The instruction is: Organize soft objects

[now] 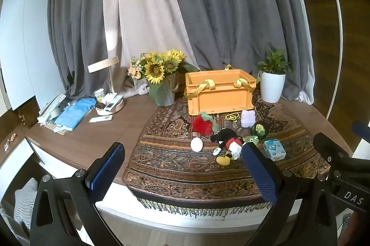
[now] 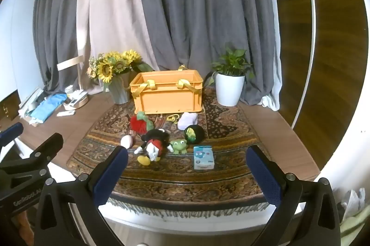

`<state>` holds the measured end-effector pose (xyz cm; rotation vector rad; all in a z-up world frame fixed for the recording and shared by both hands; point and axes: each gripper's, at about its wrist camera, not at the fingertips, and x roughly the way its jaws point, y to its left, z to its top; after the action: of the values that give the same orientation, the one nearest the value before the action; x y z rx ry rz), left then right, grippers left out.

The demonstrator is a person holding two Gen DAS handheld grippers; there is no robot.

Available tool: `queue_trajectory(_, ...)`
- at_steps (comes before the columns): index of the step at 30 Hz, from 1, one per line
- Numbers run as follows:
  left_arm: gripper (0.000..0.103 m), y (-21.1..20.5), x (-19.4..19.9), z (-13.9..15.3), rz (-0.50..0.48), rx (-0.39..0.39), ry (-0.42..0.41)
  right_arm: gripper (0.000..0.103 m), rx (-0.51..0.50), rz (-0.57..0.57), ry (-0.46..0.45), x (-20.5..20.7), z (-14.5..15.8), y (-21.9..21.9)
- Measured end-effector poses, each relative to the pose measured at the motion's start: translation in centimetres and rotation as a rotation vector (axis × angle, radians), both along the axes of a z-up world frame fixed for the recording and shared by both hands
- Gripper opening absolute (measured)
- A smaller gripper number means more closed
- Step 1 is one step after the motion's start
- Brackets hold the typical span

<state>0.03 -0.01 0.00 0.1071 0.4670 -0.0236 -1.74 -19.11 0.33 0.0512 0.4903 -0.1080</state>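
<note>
Covering wooden table (image 2: 272, 130) — patterned cloth (image 2: 231, 179)

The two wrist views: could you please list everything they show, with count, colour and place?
crate: one, orange, yellow straps, back of rug.
rug: one, patterned brown, on table.
table: one, brown wood.
sunflower bouquet: one, yellow, left of crate.
potted plant: one, green in white pot, right of crate.
mouse plush: one, black and red, rug centre.
frog toy: one, green, right of plush.
egg: one, white, left of plush.
red plush: one, before crate.
purple cloth: one, before crate.
dark ball: one, green-black.
small box: one, light blue, front.
curtains: grey and beige, behind.
left gripper: open.
right gripper: open.
</note>
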Motion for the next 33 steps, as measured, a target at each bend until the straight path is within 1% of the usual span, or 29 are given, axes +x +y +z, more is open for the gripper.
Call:
queue_trajectory(2, 0.103, 0.0, 0.0, 0.0, 0.0, -0.003, -0.004, 0.102, -0.001, -0.001, 0.012, 0.0, 0.0, 0.0)
queue_trajectory(10, 0.103, -0.1, -0.4, 0.0, 0.0, 0.0, -0.015, 0.102, -0.001, -0.003, 0.011, 0.0, 0.0, 0.0)
queue_trajectory(11, 0.103, -0.3, 0.1, -0.1, -0.006, -0.001, -0.004, 0.102, -0.001, -0.003, 0.011, 0.0, 0.0, 0.1)
queue_trajectory(17, 0.103, -1.3, 0.0, 0.3, -0.008, 0.001, -0.009, 0.102, 0.002, -0.004, 0.013, 0.0, 0.0, 0.0)
queue_trajectory(25, 0.103, -0.8, 0.7, 0.9, -0.009, -0.013, -0.011, 0.102, 0.004, -0.002, 0.013, 0.0, 0.1, 0.1)
queue_trajectory(33, 0.103, -1.0, 0.6, 0.9, -0.012, -0.011, -0.019, 0.102, 0.007, -0.007, 0.01, 0.2, 0.1, -0.1)
